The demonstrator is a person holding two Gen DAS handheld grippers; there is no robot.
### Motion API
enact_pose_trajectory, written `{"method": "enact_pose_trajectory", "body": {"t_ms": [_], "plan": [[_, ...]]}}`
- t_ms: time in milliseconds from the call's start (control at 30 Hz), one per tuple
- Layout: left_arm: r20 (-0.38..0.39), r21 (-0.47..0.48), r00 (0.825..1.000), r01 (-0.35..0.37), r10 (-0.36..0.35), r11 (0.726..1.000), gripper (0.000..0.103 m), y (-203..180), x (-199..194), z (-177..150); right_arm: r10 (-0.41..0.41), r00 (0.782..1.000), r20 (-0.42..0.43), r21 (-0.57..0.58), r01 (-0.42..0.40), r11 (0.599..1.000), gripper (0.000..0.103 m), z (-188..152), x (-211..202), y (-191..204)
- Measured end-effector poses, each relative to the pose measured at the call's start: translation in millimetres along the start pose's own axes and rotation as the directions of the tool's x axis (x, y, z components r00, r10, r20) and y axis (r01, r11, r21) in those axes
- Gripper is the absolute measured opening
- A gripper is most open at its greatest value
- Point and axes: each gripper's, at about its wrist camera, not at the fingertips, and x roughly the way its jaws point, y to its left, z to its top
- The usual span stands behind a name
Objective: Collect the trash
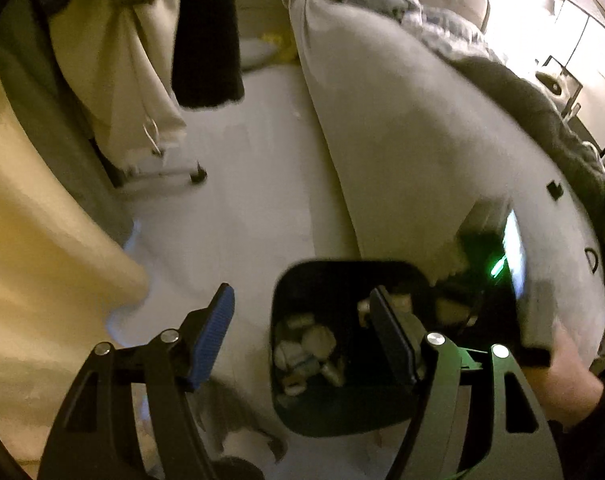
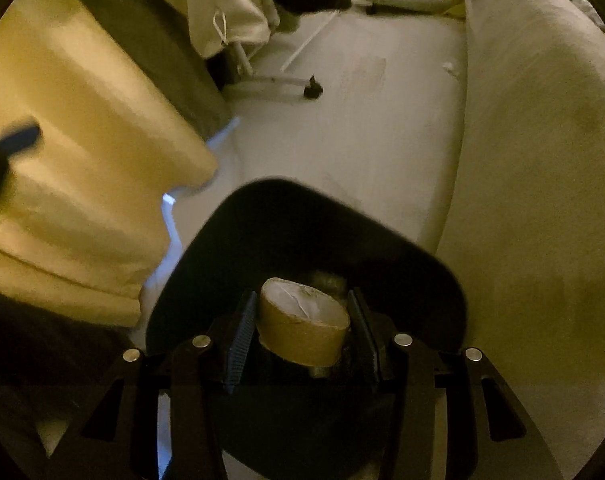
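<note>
Cardboard tube (image 2: 302, 326) clamped in right claw (image 2: 302, 326) over black bin (image 2: 286, 232) (left claw (image 1: 302, 320) wide, empty).

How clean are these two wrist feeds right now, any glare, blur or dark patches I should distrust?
Left wrist view: window glare blows out the top right corner; a green glow tints the area beside the bin; edges bend with fisheye curve. Right wrist view: dim and yellowish, the bin interior reads near black, the curtain smears with motion blur, yet the cardboard tube in the right gripper stays fairly sharp.
</note>
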Motion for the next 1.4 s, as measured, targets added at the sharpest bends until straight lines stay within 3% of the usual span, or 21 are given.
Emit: {"method": "enact_pose_trajectory", "body": {"t_ms": [300,667,733,867,1067,1233,1400], "plan": [[0.157,-0.012,0.987,0.038,-0.036,0.999,0.075,4.2,-30.6,16.4,-0.016,0.998,-0.058,-0.02,0.015,1.0,0.047,-8.6,14.5,8.0],[0.362,-0.002,0.932,0.018,-0.016,1.0,0.077,-1.5,-74.4,34.2,0.002,0.999,-0.044,-0.03,-0.003,1.0,0.049,-14.7,3.3,12.6],[0.383,0.004,0.924,0.016,-0.016,1.0,0.079,-4.2,-78.5,36.8,-0.003,0.999,-0.038,-0.042,0.002,0.999,0.053,-16.6,-0.8,14.4],[0.413,0.026,0.91,0.01,-0.02,1.0,0.081,-12.7,-84.6,40.0,0.021,1.0,-0.006,-0.038,-0.021,0.999,0.057,-15.5,-11.1,17.1],[0.424,0.059,0.905,0.002,-0.027,0.998,0.082,-27.8,-84.6,40.6,0.033,0.997,0.073,-0.06,-0.029,0.998,0.06,-10.2,-38.7,21.8],[0.447,0.074,0.894,0.005,-0.038,0.997,0.084,-37.3,-88.2,41.3,0.04,0.983,0.178,-0.057,-0.031,0.998,0.062,-6.4,-73.4,14.7],[0.448,0.081,0.892,0.028,-0.062,0.996,0.084,-50.0,-87.6,45.0,-0.006,0.963,0.269,-0.051,0.021,0.998,0.063,-11.0,-107.6,-0.5]]}}
